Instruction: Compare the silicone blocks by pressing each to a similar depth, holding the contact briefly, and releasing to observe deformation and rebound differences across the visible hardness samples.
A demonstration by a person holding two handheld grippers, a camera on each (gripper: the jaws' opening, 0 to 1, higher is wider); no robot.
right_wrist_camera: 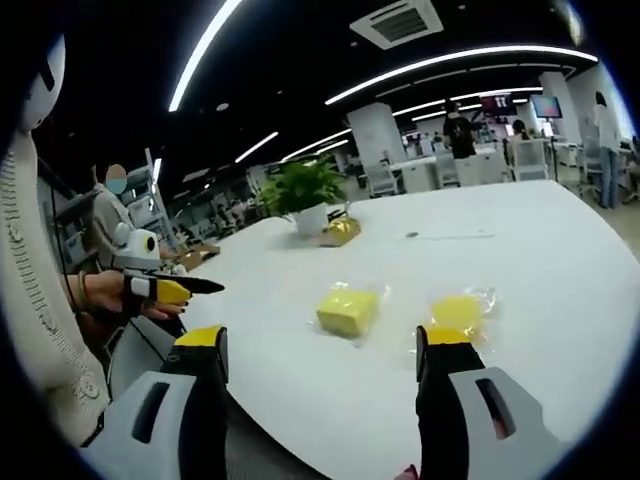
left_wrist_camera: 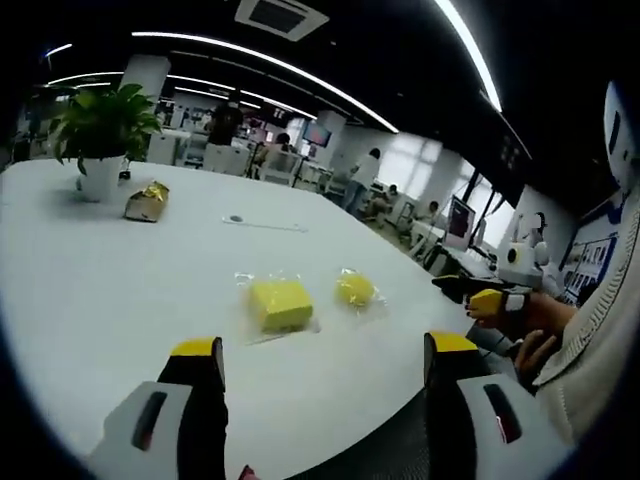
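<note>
While both grippers, left (left_wrist_camera: 322, 362) and right (right_wrist_camera: 322, 352), hover wide open and empty, the square yellow silicone block (left_wrist_camera: 280, 304) and rounder yellow silicone block (left_wrist_camera: 355, 289) (both plastic-wrapped, probably slippery) lie side by side on the white table (left_wrist_camera: 100, 280); likely soft, so press the top centres.

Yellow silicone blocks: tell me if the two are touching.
Apart. The left gripper view shows bare white table between the square block and the rounder block.

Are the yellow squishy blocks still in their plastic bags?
Yes. The square yellow silicone block and the rounder yellow silicone block each lie inside crinkly clear plastic wrapping on the white table.
</note>
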